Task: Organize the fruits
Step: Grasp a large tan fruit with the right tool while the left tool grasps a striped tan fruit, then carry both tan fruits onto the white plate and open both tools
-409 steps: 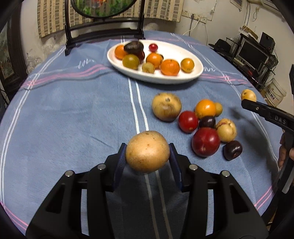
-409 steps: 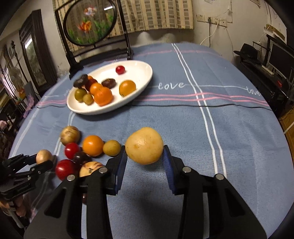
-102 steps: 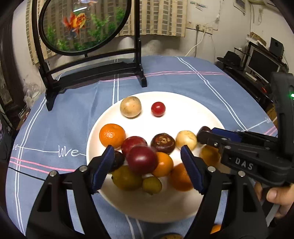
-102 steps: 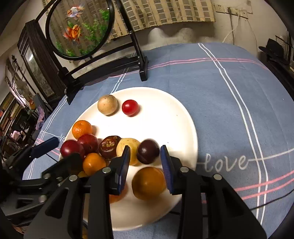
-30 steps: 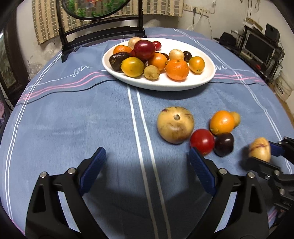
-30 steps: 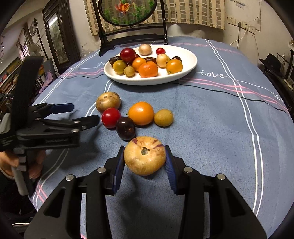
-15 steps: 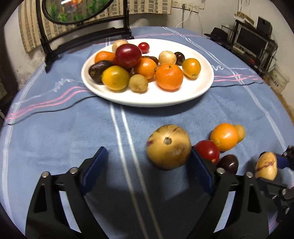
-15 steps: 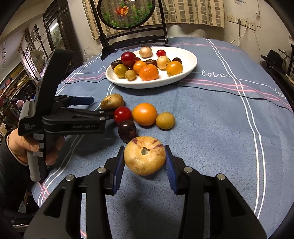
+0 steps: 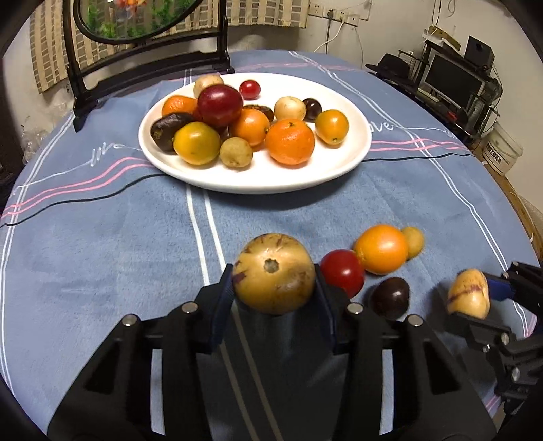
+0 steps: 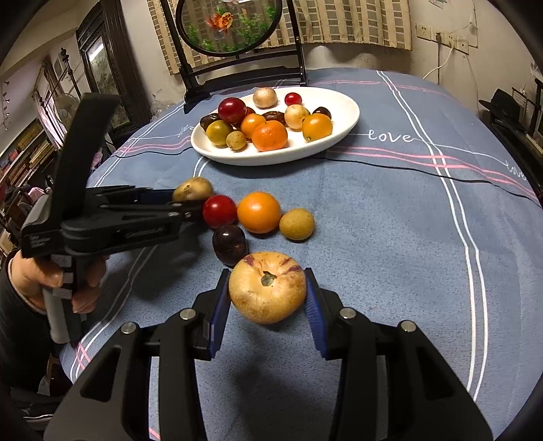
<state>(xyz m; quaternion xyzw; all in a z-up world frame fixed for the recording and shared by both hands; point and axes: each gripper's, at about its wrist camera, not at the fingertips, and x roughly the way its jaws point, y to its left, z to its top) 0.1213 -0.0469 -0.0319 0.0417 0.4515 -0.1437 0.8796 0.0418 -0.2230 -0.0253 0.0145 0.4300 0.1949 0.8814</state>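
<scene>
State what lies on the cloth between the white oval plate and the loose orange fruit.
Only bare blue tablecloth separates plate from orange; the right wrist view shows it.

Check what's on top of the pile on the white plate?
A dark red plum sits highest on the plate, resting on the oranges around it. Whatever lies under it is hidden.

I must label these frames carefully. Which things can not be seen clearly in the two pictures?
- Dark fruits at the back of the white plate, left wrist view: partly hidden behind other fruit.
- Tan fruit in the left gripper, right wrist view: half hidden by gripper fingers.
- Round screen, left wrist view: cut off by the top edge.
</scene>
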